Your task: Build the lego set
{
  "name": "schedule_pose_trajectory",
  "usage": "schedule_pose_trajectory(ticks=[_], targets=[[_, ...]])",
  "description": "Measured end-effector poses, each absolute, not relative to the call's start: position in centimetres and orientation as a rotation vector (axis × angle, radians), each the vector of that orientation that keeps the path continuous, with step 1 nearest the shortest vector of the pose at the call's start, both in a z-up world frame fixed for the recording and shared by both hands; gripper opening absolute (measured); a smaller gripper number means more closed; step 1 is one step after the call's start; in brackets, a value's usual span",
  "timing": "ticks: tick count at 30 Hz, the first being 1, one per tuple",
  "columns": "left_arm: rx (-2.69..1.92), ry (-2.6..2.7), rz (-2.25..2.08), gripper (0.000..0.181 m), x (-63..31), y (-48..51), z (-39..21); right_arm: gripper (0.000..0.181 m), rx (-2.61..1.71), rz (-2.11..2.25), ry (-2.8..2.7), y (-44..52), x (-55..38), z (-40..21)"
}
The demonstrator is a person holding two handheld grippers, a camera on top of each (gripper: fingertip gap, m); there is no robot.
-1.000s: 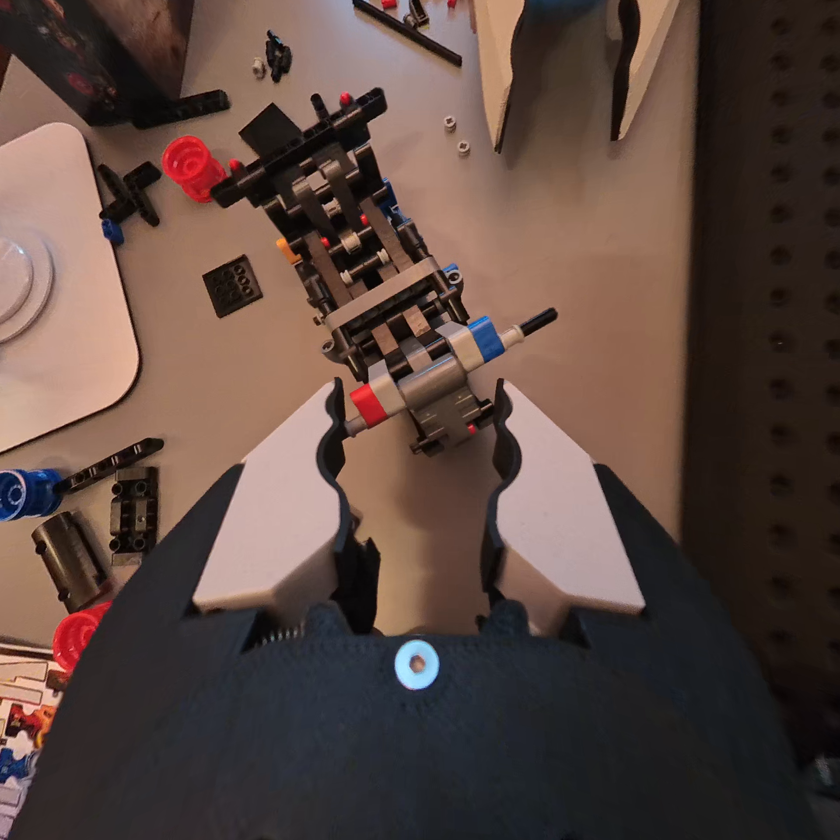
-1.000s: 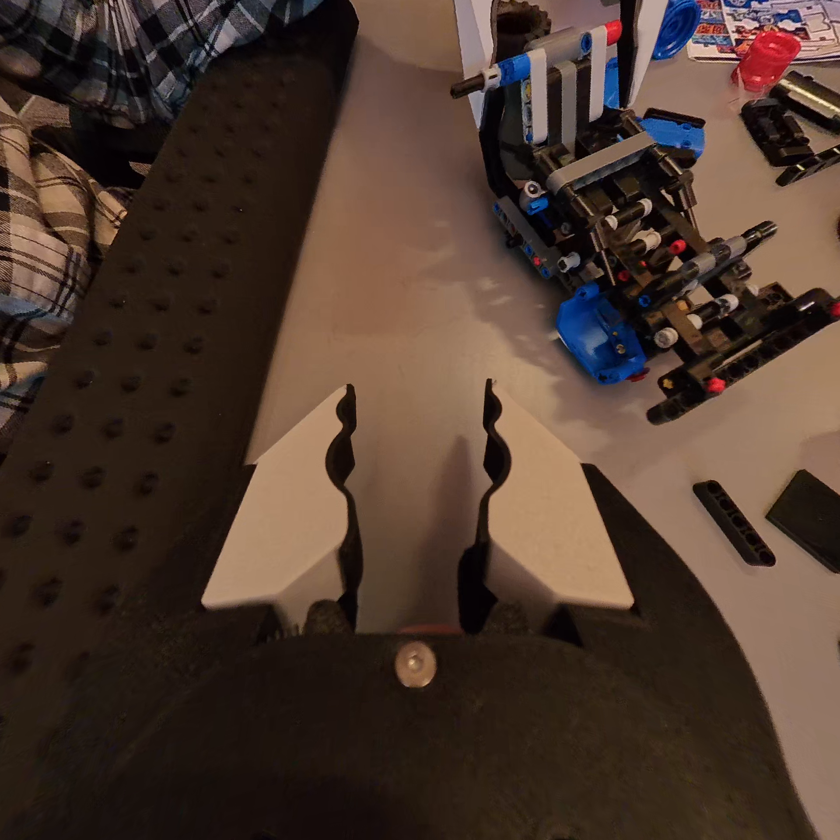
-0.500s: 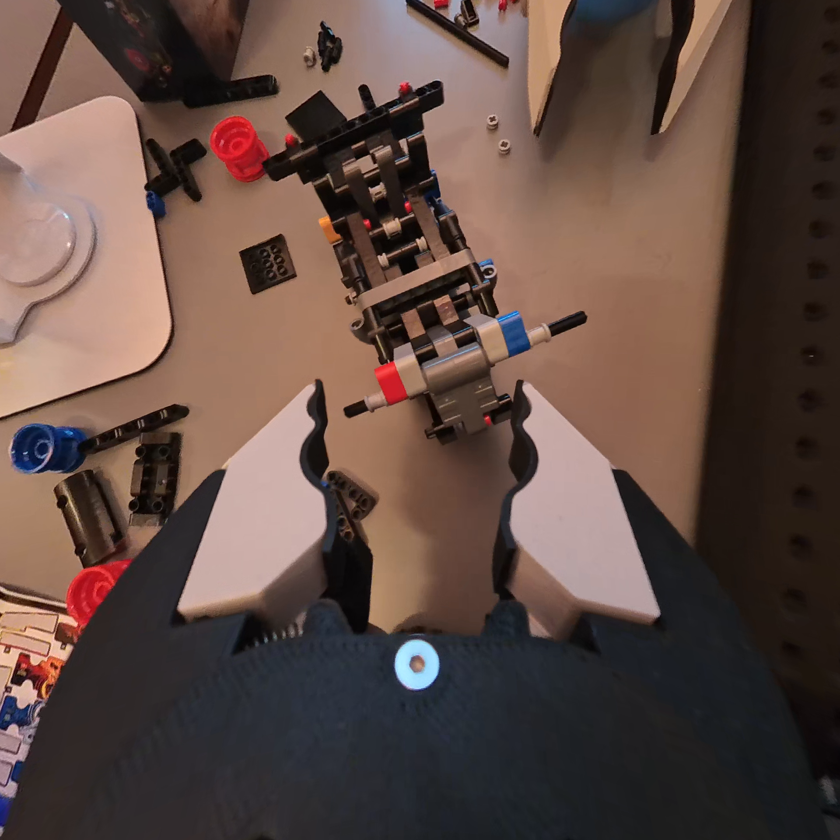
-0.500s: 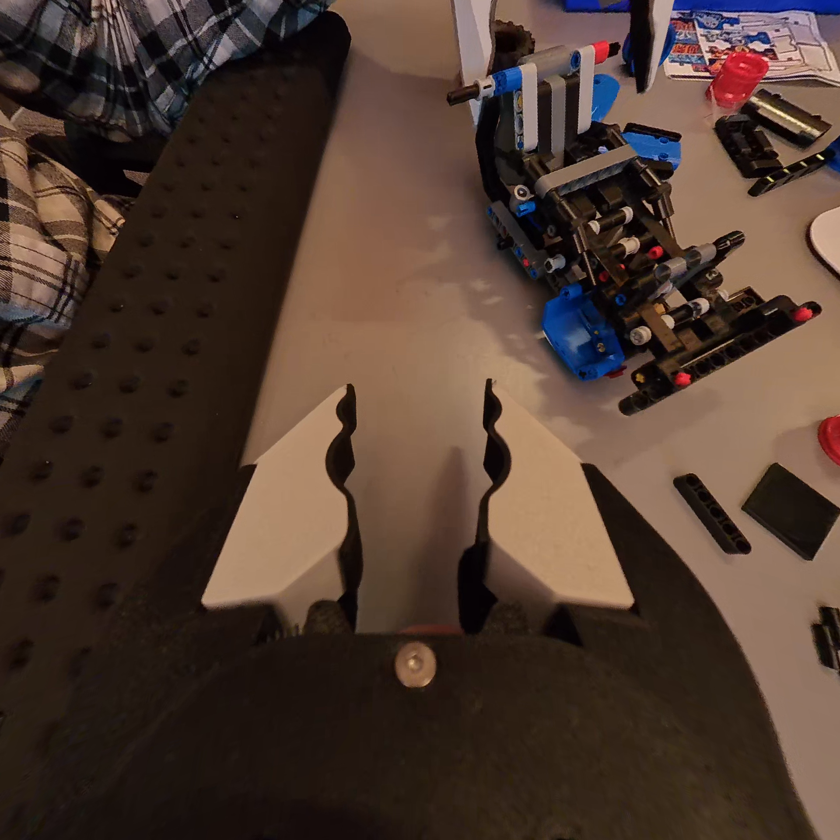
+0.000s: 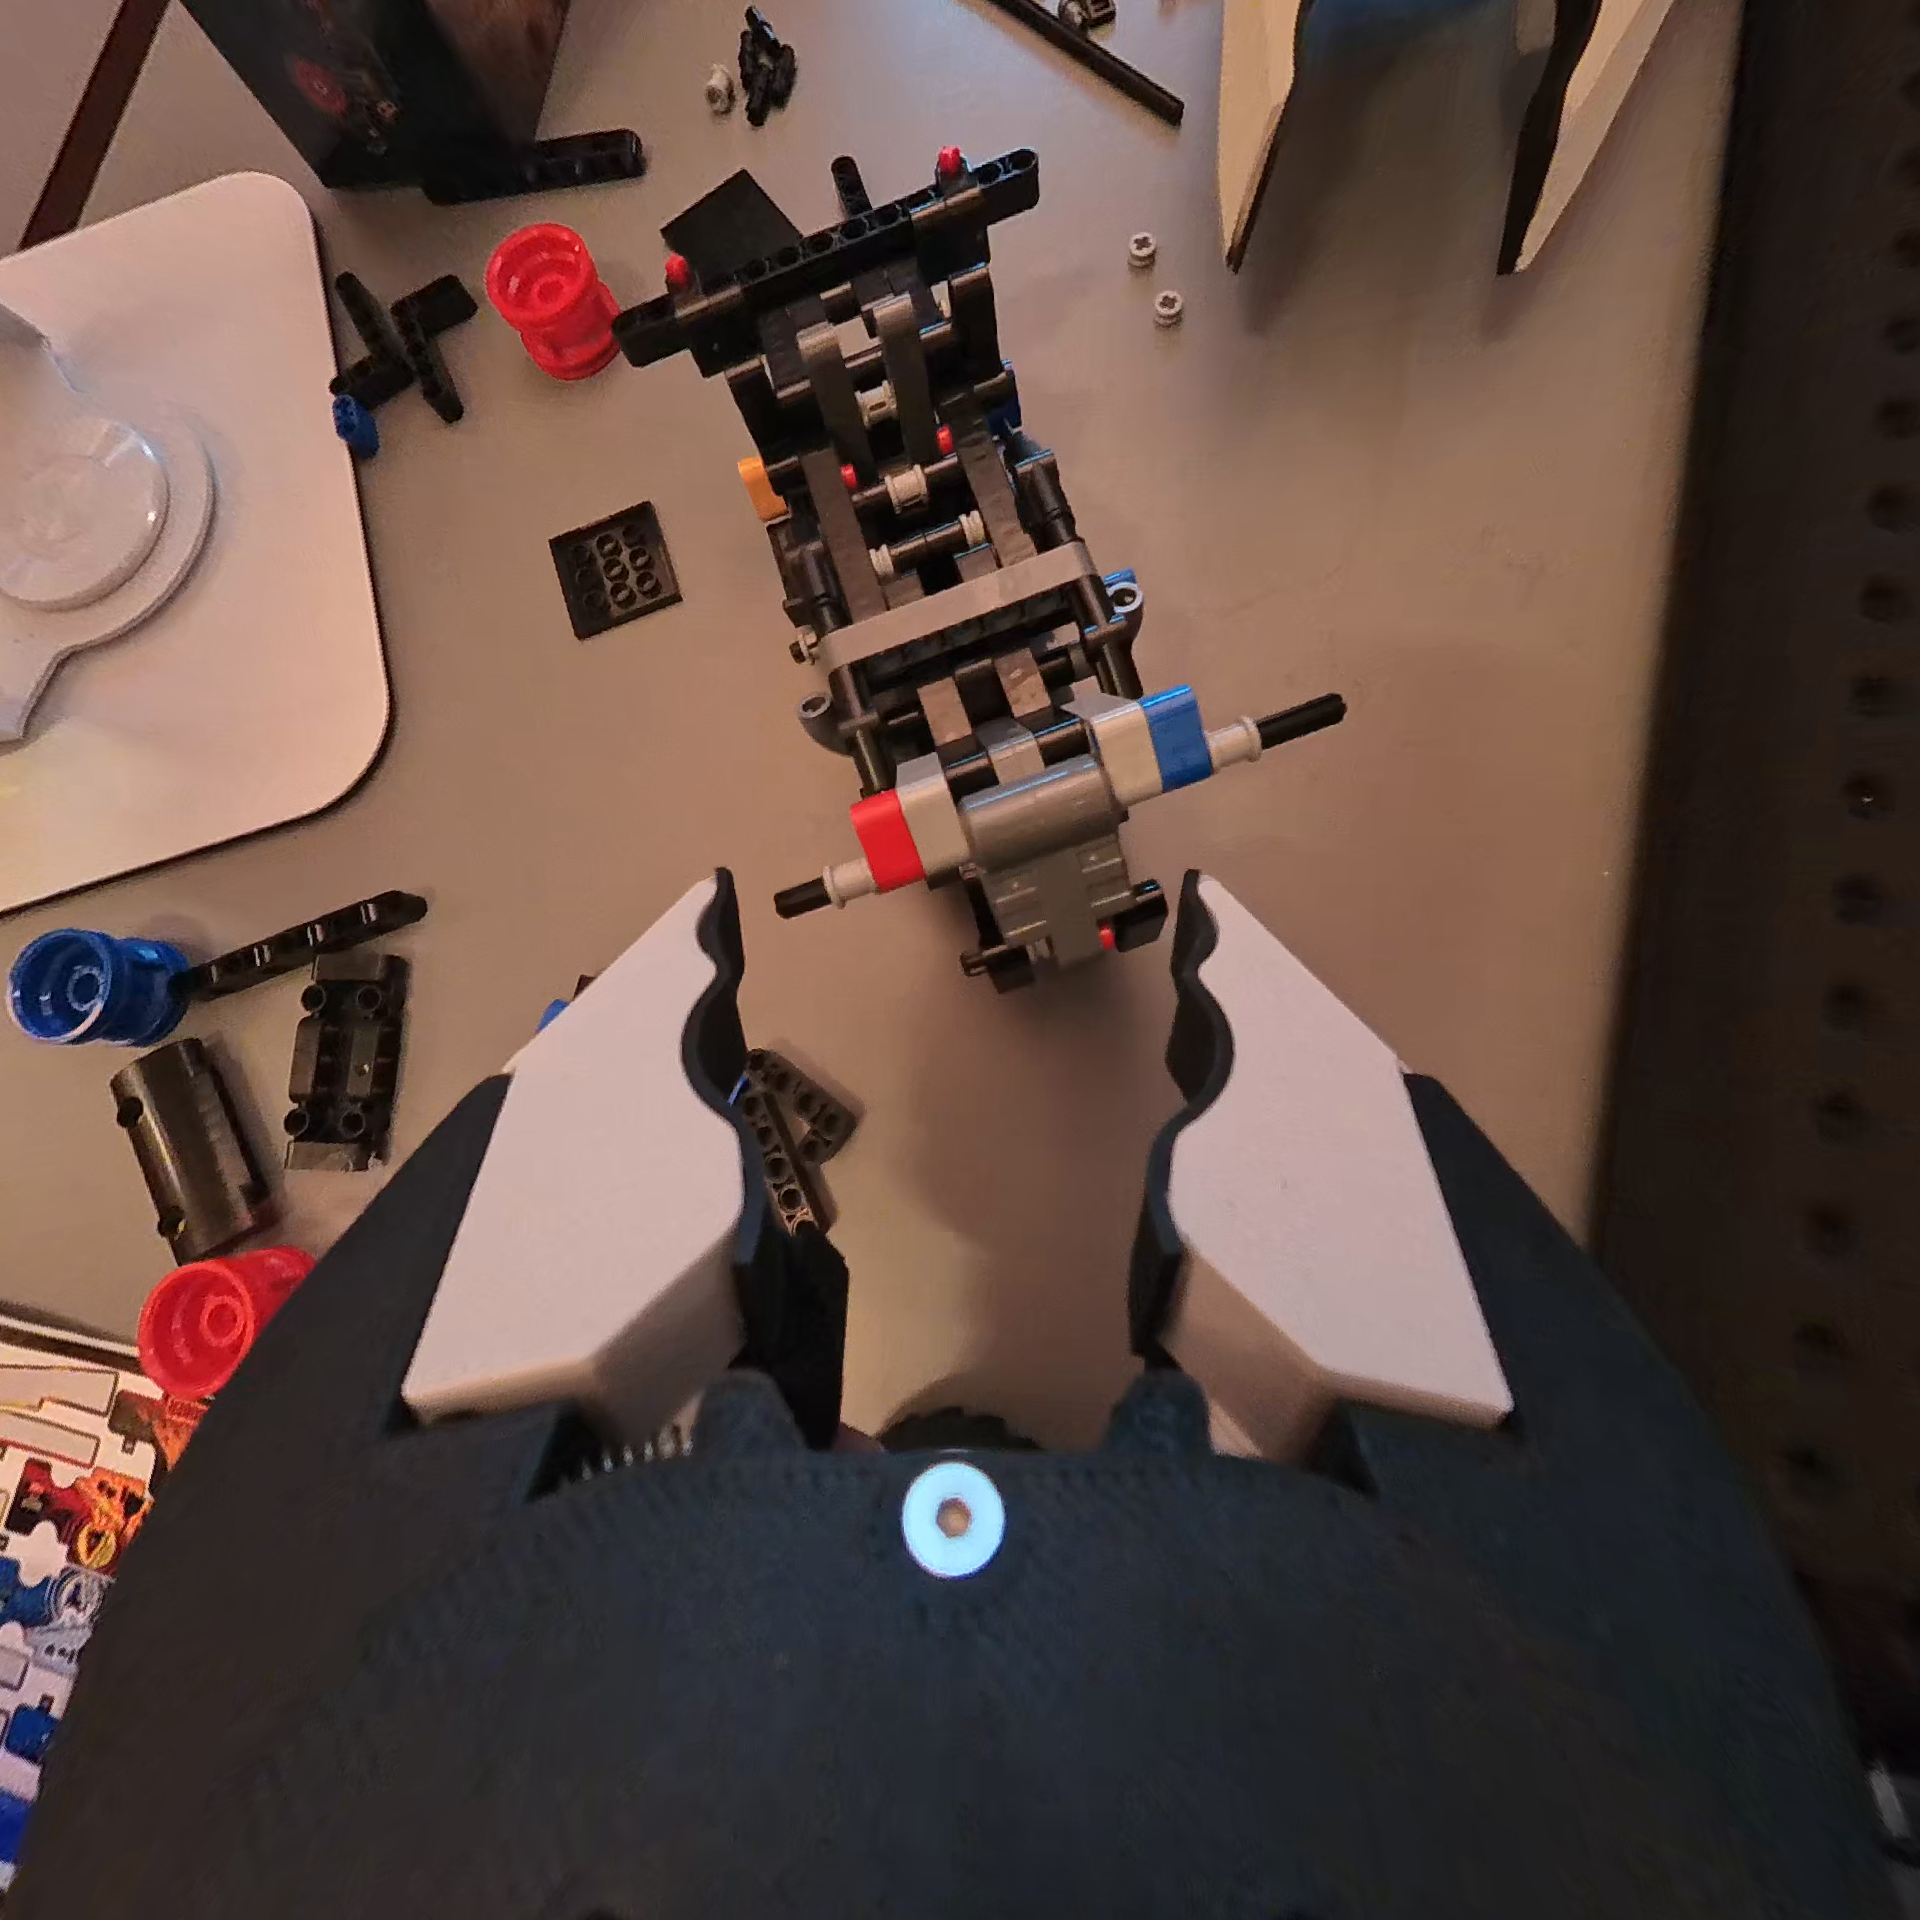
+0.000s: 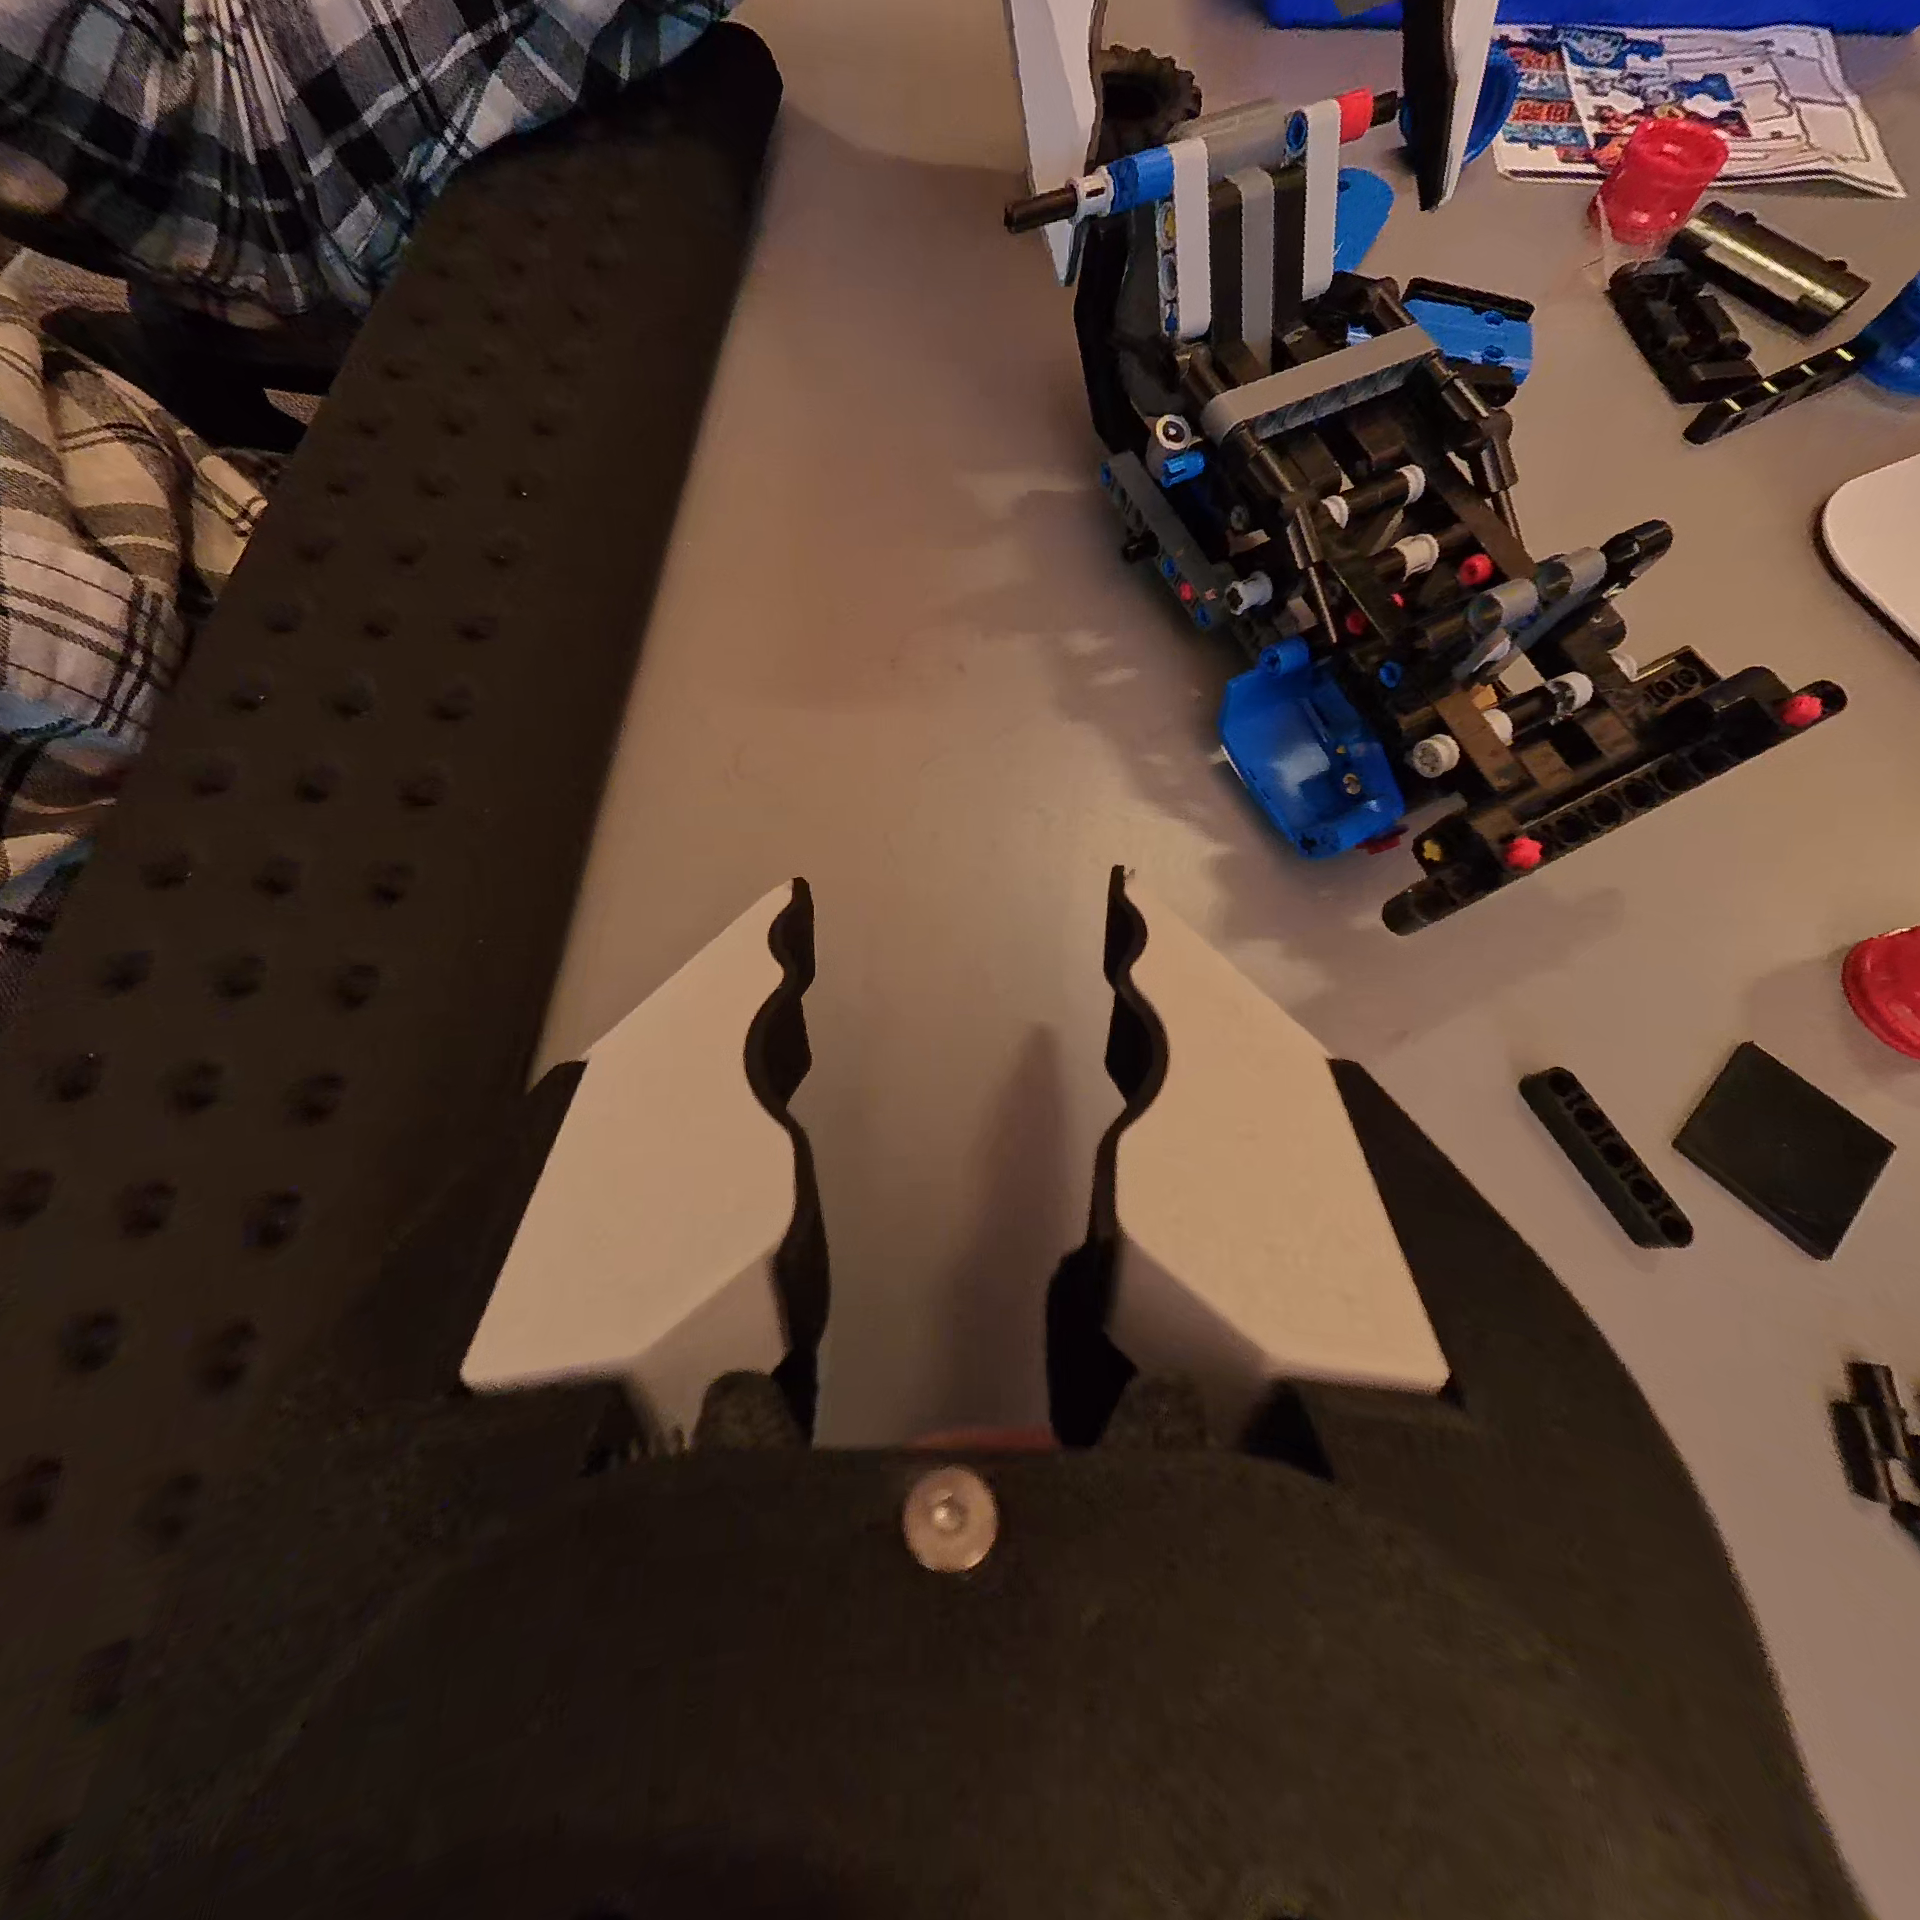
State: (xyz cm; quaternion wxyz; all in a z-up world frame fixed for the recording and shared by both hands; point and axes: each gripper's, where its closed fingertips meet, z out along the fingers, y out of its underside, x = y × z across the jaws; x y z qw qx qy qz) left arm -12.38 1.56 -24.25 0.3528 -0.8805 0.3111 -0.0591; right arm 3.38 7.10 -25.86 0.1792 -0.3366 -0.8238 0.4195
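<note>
1. The left claw point(image 5: 956, 894) is spread wide and holds nothing; it hovers over the grey counter point(image 5: 1351, 520).
2. The half-built lego model point(image 5: 935, 582), a black frame with grey, blue and red pieces, lies on the counter straight ahead of the left claw, its near end between and just beyond the fingertips, touching neither.
3. A cross axle point(image 5: 1060, 800) with a red sleeve on one side and a blue one on the other runs across that near end.
4. To the left of the left claw lie loose parts: a red wheel hub point(image 5: 213, 1320), a blue wheel hub point(image 5: 78, 982), a black cylinder point(image 5: 192, 1143) and a black square plate point(image 5: 615, 568).
5. The right claw point(image 6: 956, 883) is partly open, its jaws parted with only bare counter between them.
6. From the right claw the model sits ahead and to the right, well apart.
7. A black studded mat point(image 6: 364, 727) runs along the right claw's left side, and a short black beam point(image 6: 1605, 1155) lies to its right.
</note>
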Motion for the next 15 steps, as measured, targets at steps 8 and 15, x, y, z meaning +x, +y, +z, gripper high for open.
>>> schedule_pose_trajectory(ticks=[8,15], targets=[[-2.305,0.826,-0.172,0.080,-11.80,1.63,-24.95,0.055,-0.954,1.169,-2.317,7.51,3.30,-25.68],[-2.311,0.826,-0.172,0.080,-11.68,1.85,-25.18,0.055,-0.950,1.160,-2.314,7.60,3.26,-25.58]])
